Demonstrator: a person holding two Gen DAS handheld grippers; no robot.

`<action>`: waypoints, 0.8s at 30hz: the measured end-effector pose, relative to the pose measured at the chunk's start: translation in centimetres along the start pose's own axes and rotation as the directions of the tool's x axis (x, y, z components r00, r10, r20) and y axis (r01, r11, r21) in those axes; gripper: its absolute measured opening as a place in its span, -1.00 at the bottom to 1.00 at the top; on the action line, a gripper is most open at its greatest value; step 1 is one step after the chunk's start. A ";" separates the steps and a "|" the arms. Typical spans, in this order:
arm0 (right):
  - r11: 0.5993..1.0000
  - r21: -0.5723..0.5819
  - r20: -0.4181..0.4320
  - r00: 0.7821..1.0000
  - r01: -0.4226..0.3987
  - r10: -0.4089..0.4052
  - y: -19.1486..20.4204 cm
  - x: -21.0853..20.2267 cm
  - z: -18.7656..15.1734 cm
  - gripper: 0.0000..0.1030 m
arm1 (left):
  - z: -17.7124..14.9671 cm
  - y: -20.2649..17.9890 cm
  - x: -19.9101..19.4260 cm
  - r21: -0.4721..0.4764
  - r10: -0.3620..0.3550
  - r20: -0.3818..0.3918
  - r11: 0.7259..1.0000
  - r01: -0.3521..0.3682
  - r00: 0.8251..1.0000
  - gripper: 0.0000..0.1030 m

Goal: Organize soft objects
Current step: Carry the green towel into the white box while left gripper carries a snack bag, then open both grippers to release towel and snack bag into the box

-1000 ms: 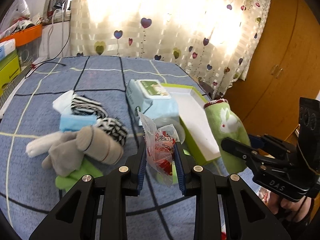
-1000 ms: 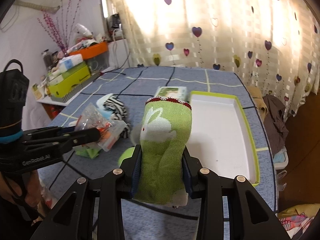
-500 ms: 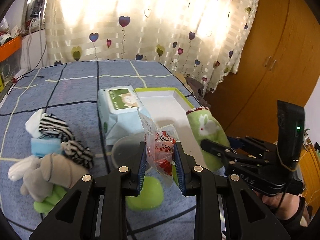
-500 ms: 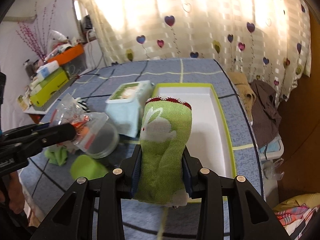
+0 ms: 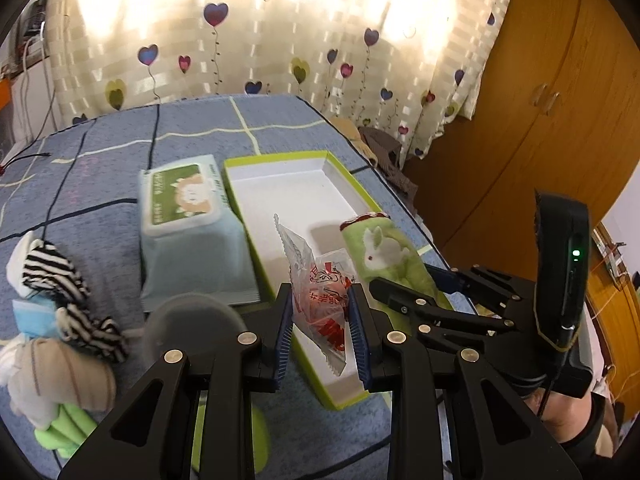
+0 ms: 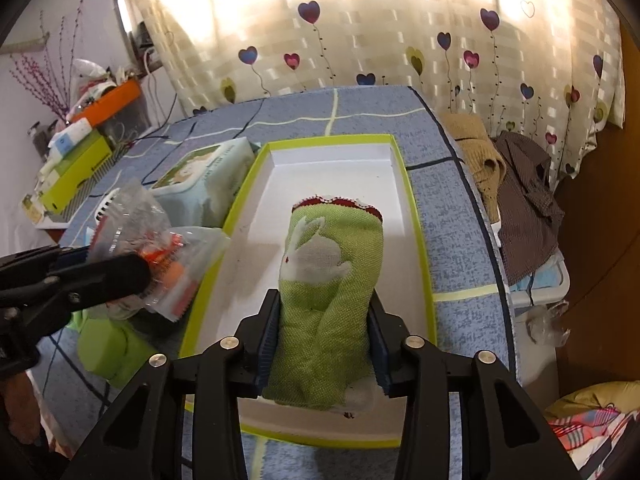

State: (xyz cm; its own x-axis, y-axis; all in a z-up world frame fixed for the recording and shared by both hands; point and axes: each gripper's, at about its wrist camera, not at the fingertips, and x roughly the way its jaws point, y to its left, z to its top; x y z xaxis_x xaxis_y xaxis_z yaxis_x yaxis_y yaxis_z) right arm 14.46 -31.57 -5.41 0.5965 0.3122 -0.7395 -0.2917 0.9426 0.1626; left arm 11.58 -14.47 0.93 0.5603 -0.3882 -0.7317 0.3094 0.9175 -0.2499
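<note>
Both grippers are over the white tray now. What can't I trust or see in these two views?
- Green rabbit pouch: lower end hidden behind the right gripper, right wrist view; its jaws have just been opening, so the grip is uncertain.
- Snack packet: print too crumpled to read.
- White tray: near floor covered by pouch and fingers.
- Sock pile: blurred, left wrist view.

Home bedroom — heart-print curtains (image 6: 360, 40), wooden wardrobe (image 5: 540, 100), blue checked bedspread (image 5: 120, 152)
</note>
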 end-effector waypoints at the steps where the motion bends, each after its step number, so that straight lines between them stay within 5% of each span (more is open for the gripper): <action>1: 1.000 -0.003 -0.001 1.000 0.002 -0.002 -0.1 0.1 0.0 -0.20 | 0.1 -0.1 0.5 0.001 -0.001 -0.009 1.000 0.001 1.000 -0.46; 12: 1.000 0.011 0.054 0.998 0.012 -0.013 -1.2 -1.4 0.0 -0.13 | 0.0 -0.8 3.5 0.017 -0.015 -0.080 1.000 0.016 0.997 -0.42; 16: 1.000 0.020 0.066 0.998 0.013 -0.015 -1.5 -2.0 -0.1 -0.13 | 0.0 -1.2 3.6 0.032 -0.018 -0.083 0.999 0.021 0.996 -0.12; 24: 0.999 0.030 0.072 0.997 0.017 -0.019 -1.2 -3.2 -0.6 -0.13 | -0.3 -0.7 2.3 0.002 -0.025 -0.063 1.000 0.025 0.998 -0.11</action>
State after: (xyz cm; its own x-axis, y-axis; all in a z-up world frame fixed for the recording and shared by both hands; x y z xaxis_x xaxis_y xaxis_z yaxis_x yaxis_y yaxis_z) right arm 12.44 -33.74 -3.61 0.6543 0.3022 -0.6933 -0.2592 0.9508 0.1698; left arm 12.46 -15.97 -0.79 0.5028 -0.4046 -0.7639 0.3246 0.9074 -0.2669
